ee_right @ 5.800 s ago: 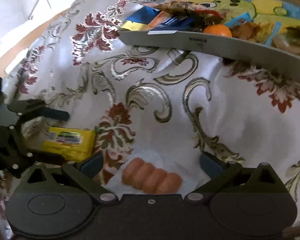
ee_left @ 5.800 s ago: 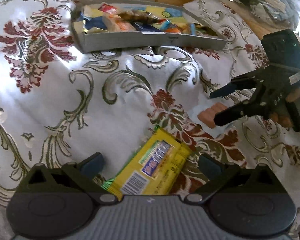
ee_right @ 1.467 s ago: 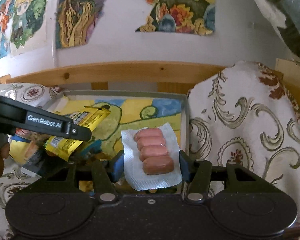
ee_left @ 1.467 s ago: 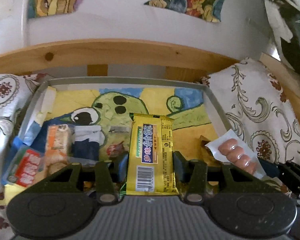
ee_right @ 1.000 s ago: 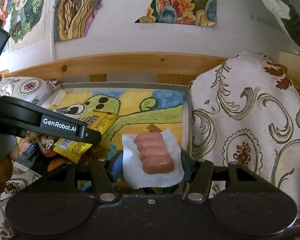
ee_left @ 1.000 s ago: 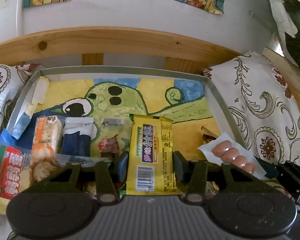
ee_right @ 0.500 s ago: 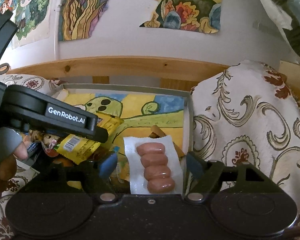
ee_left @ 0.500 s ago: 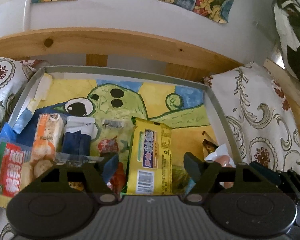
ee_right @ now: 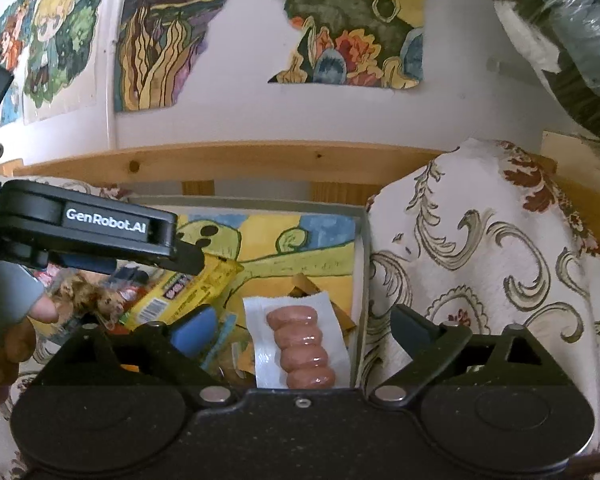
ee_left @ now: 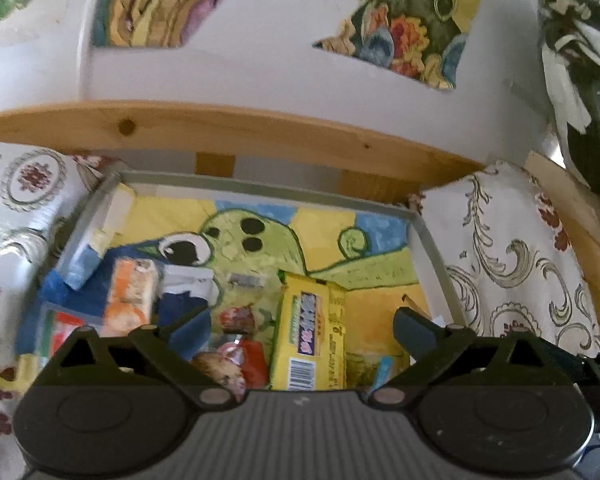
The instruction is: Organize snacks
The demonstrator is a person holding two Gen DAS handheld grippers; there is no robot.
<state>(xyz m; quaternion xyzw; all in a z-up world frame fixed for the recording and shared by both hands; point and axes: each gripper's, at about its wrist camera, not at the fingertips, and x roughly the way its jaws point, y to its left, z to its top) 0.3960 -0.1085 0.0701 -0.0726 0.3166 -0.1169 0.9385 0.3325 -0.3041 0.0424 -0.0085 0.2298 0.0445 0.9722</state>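
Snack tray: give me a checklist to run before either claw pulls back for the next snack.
1. Yellow snack bar lies in the snack tray, free of the pads: ok.
2. Sausage pack lies in the tray by its right wall, free of the pads: ok.
3. Left claw jaws opening, well clear of the bar: ok.
4. Right claw jaws opening, well clear of the pack: ok.
5. Gap between the two claws for withdrawing: cannot tell, they look close in the right wrist view.
6. More snacks left on the cloth: cannot tell, none in view.
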